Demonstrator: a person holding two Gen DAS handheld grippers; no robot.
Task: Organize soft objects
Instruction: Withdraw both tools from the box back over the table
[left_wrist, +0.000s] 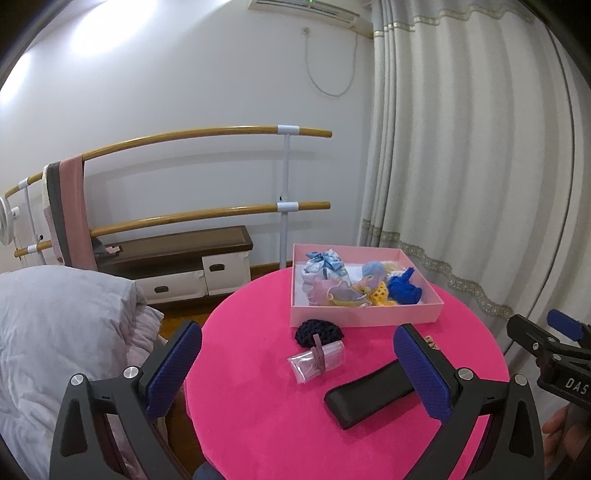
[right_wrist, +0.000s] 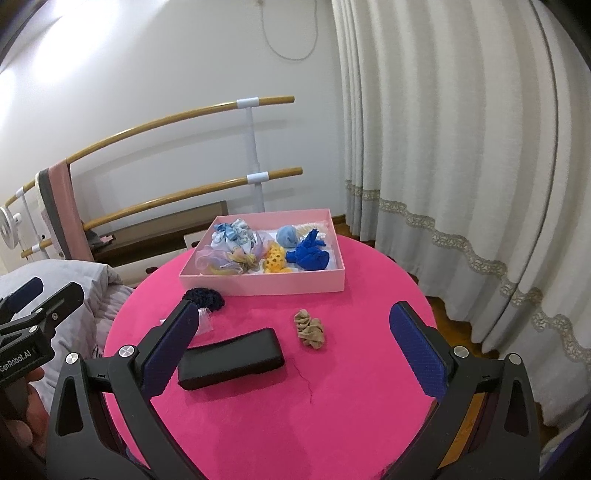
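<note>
Grippers idle, both spread wide and empty above the pink table (right_wrist: 332, 424).

From my right gripper (right_wrist: 295, 354), the beige scrunchie (right_wrist: 310, 328) lies just ahead at 12 o'clock, apart from the black pad (right_wrist: 231, 358) at 10. My left gripper (left_wrist: 299, 373) faces the clear packet (left_wrist: 317, 360) and dark knit piece (left_wrist: 319, 332) at 12. The pink box (right_wrist: 258, 284), beyond, holds the sorted items. I judge the scrunchie light, limp and compressible; pinch across its bunched middle.
</note>
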